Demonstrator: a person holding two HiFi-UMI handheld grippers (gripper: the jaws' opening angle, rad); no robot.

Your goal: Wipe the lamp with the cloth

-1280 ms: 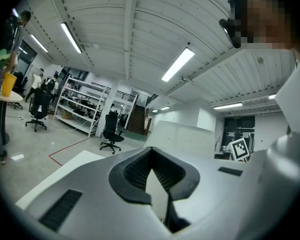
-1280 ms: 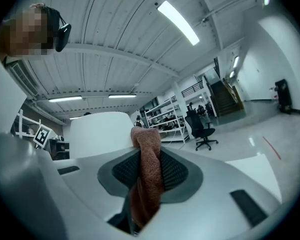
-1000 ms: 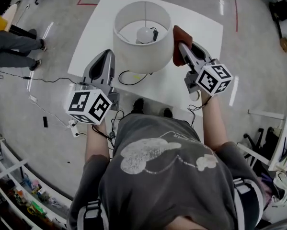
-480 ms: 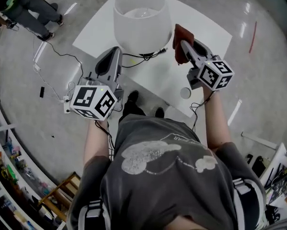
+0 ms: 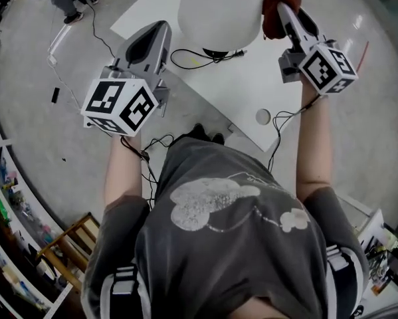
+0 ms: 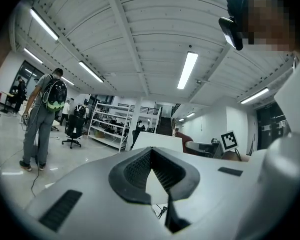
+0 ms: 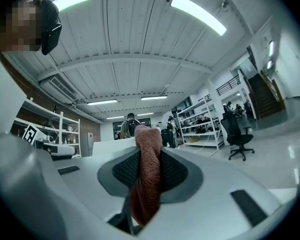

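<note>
The right gripper (image 5: 285, 10) is pinching the soft red cloth (image 7: 146, 184), holding it just beside the lamp (image 5: 220, 12) on the table (image 5: 252, 85). The left gripper (image 5: 153, 35) is keeping its jaws pressed together, empty. The shade is probably light and easy to dent, so gentle strokes along its side are looking safest.

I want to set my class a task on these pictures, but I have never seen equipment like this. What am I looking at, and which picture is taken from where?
There is no robot here. A person holds a two-jaw gripper in each hand, and the cubes with square markers are part of the grippers. The head view comes from a camera on the person's head, looking down on a white table with a lamp on it. The other two pictures come from cameras riding on the grippers, each looking along its own jaws. The right gripper is shut on a reddish-brown cloth, held beside the lampshade. The left gripper holds nothing, and its jaw tips meet.
</note>
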